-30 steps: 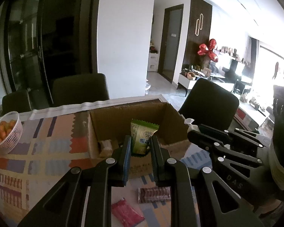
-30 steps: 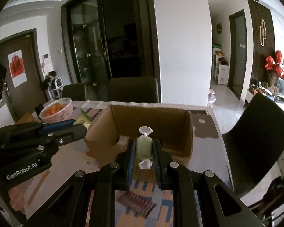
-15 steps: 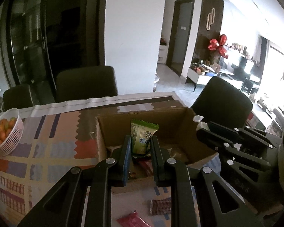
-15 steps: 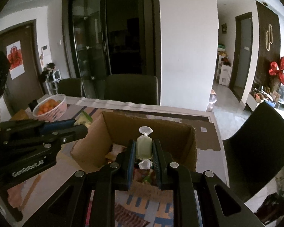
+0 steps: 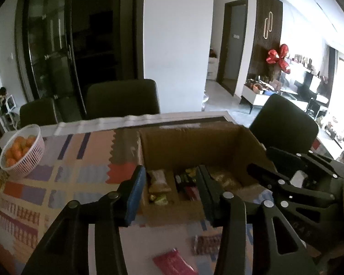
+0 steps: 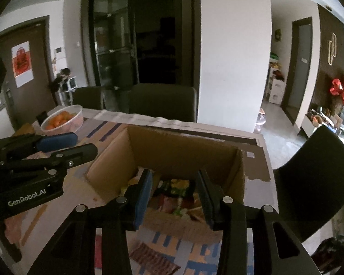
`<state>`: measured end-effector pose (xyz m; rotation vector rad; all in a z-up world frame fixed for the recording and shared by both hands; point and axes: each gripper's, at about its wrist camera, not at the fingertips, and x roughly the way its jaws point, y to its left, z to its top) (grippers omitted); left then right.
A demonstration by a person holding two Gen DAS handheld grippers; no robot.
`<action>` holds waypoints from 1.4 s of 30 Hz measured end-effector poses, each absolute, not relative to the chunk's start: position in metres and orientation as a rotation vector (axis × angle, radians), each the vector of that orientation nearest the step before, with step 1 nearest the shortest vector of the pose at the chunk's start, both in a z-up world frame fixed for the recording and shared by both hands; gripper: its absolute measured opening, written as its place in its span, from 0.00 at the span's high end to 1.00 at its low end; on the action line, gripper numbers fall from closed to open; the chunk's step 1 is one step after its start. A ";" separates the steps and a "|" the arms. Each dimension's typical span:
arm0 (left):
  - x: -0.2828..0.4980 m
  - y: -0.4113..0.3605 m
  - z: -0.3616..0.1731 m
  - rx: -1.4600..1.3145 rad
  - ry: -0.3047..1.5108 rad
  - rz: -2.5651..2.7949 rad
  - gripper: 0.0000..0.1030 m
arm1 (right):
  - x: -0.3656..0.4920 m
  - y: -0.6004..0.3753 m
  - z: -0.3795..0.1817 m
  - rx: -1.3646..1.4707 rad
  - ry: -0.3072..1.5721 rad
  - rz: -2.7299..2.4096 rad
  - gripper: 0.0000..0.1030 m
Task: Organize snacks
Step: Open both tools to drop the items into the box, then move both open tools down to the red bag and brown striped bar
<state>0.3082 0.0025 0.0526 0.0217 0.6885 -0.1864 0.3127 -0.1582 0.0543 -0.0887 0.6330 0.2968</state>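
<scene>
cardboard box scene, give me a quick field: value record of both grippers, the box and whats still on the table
left gripper: open, nothing between the fingers, poised over the near edge of the box
right gripper: open, empty, over the box
cardboard box: open-topped, on the patterned tablecloth, snacks inside
left outside the box: red packet and striped packet on the cloth in front of it
basket of oranges: far left of the table, apart from the box
</scene>
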 end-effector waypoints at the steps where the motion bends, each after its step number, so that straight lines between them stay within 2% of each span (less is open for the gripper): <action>1: 0.303 0.003 0.051 0.021 0.692 -0.186 0.56 | 0.308 -0.157 0.053 -0.092 0.634 0.310 0.60; 12: 0.257 0.005 0.021 0.020 0.744 -0.152 0.48 | 0.274 -0.153 0.028 -0.146 0.680 0.392 0.55; 16: 0.250 0.005 0.003 0.012 0.792 -0.150 0.45 | 0.270 -0.154 0.012 -0.161 0.720 0.408 0.47; 23: 0.245 0.000 -0.034 0.013 0.890 -0.134 0.44 | 0.268 -0.151 -0.022 -0.217 0.810 0.435 0.47; 27: 0.243 -0.001 -0.054 0.020 0.941 -0.115 0.39 | 0.270 -0.149 -0.041 -0.236 0.867 0.452 0.47; 33: 0.244 -0.004 -0.079 0.022 1.007 -0.106 0.37 | 0.273 -0.142 -0.071 -0.278 0.950 0.486 0.47; 37: 0.247 -0.006 -0.092 0.019 1.046 -0.109 0.35 | 0.274 -0.140 -0.084 -0.305 0.976 0.499 0.39; 42: 0.255 -0.006 -0.107 0.023 1.079 -0.103 0.33 | 0.281 -0.138 -0.096 -0.334 1.008 0.503 0.39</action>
